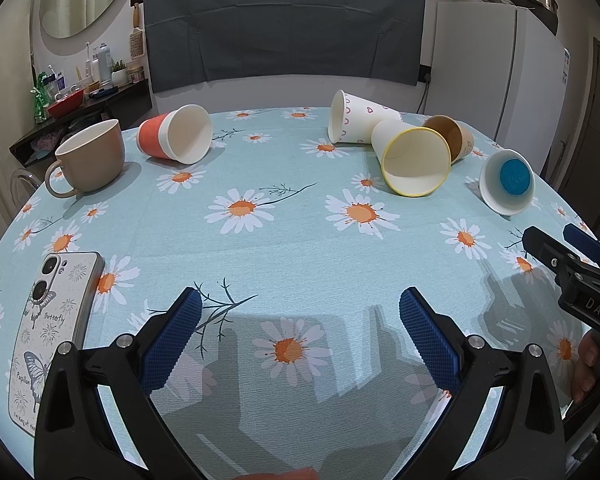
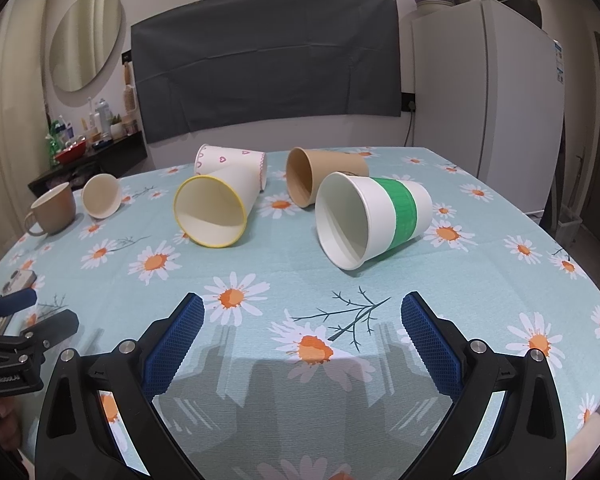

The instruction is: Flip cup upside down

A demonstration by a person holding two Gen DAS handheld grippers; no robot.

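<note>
Several paper cups lie on their sides on the daisy tablecloth [image 1: 284, 240]. In the left wrist view: an orange-banded cup [image 1: 176, 134], a heart-print cup [image 1: 356, 118], a yellow-rimmed cup [image 1: 414, 158], a brown cup [image 1: 452, 136] and a white cup with a blue bottom inside [image 1: 508, 186]. In the right wrist view, a green-banded cup [image 2: 374, 218] lies nearest, with the yellow-rimmed cup [image 2: 214, 210], brown cup [image 2: 320, 178] and heart-print cup [image 2: 232, 160] behind. My left gripper [image 1: 300, 304] and right gripper [image 2: 302, 306] are open, empty, well short of the cups.
A tan mug [image 1: 90, 158] stands upright at the far left. A phone [image 1: 54, 332] in a butterfly case lies at the near left. A white fridge [image 1: 500, 80] stands behind the table on the right, a cluttered shelf [image 1: 80, 100] on the left.
</note>
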